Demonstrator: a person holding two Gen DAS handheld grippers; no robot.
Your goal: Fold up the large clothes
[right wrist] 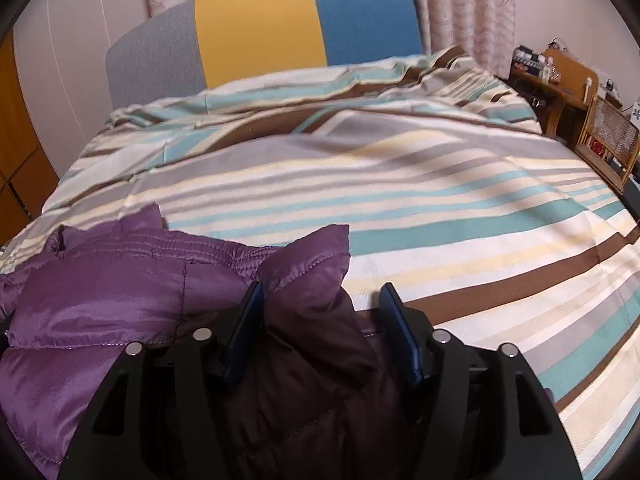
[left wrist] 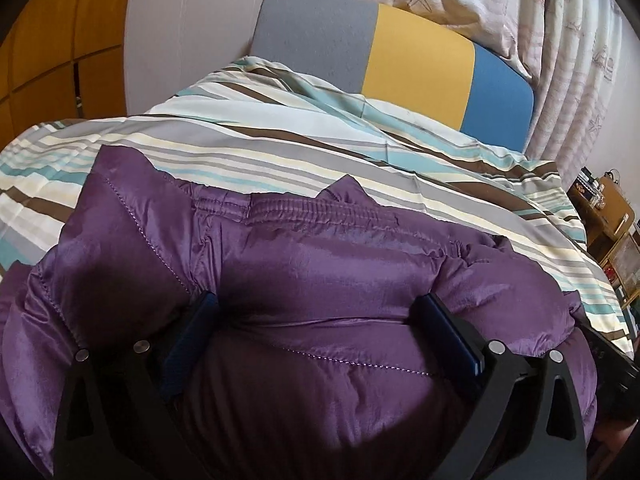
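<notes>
The purple puffer jacket (left wrist: 320,280) sits bunched on the striped bed (right wrist: 440,200). Left gripper (left wrist: 320,320) gapes wide, holding nothing; right gripper (right wrist: 320,328) is half open, fabric loose between. That slippery puffy shell could spring unfolded.

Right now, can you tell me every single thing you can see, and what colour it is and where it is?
puffy jacket: one, shiny purple, lying bunched on the near part of the bed
bedspread: one, striped cream, teal, grey and brown, covering the bed
headboard: one, grey, yellow and blue panels, at the far end of the bed
curtains: pale pink with starfish print, behind the headboard
wooden desk: one, brown, cluttered with small things, far right
cane-backed chair: one, brown, beside the desk
wooden cupboard: orange-brown, far left
left hand-held gripper: black with blue pads, open, over the jacket
right hand-held gripper: black with blue pads, open, a jacket fold between its fingers
</notes>
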